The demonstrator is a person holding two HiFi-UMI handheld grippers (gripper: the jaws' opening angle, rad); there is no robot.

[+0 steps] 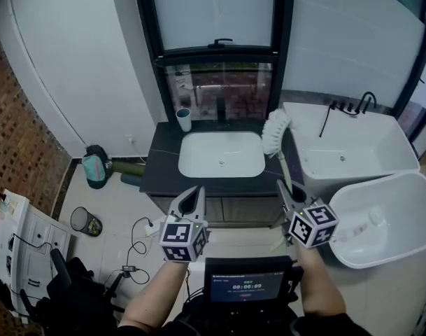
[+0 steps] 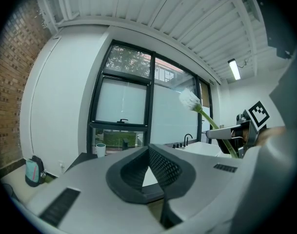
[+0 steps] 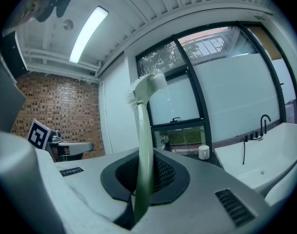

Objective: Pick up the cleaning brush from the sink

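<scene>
The cleaning brush (image 1: 276, 133) has a white bristle head and a pale green handle. My right gripper (image 1: 285, 190) is shut on that handle and holds the brush up in the air, over the right end of the dark counter beside the white sink (image 1: 199, 165). In the right gripper view the brush (image 3: 143, 126) rises upright from between the jaws of my right gripper (image 3: 141, 164), bristles on top. My left gripper (image 1: 194, 200) hovers in front of the counter, shut with nothing in it; in its own view my left gripper (image 2: 149, 151) has its tips together, and the brush (image 2: 191, 100) shows to the right.
A cup (image 1: 184, 119) and a black faucet (image 1: 220, 108) stand at the back of the counter. A white bathtub (image 1: 352, 152) and an oval tub (image 1: 387, 219) are on the right. A wire bin (image 1: 86, 221) and cables lie on the floor at left.
</scene>
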